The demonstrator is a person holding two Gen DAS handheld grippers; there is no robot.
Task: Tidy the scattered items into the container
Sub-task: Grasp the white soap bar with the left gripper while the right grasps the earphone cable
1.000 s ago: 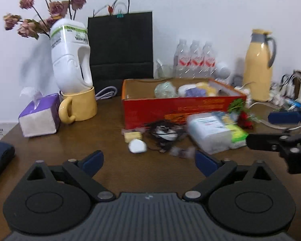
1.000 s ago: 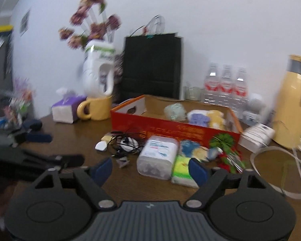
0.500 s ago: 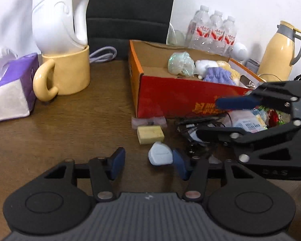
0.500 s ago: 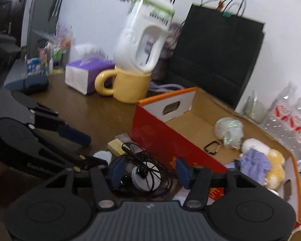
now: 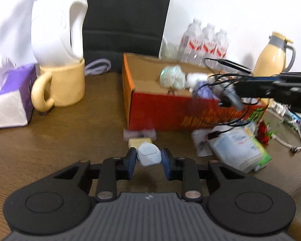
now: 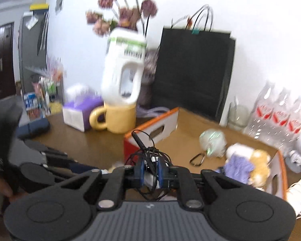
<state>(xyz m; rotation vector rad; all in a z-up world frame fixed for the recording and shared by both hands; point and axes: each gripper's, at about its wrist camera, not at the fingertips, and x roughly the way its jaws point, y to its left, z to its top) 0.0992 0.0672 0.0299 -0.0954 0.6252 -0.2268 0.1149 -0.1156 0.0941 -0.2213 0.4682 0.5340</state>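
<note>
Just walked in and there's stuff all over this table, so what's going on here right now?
A person is tidying clutter into the red cardboard box with a gripper in each hand. The left gripper has just been closing around a small white charger on the table. The right gripper has just been closing on a tangled black cable bundle and holds it up by the box.

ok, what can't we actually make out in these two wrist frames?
- Left wrist view: the tangled cable bundle in the right gripper is motion-blurred.
- Left wrist view: white charger underside, so table contact, hidden between the left gripper pads.
- Right wrist view: scattered items hidden behind the red box.
</note>
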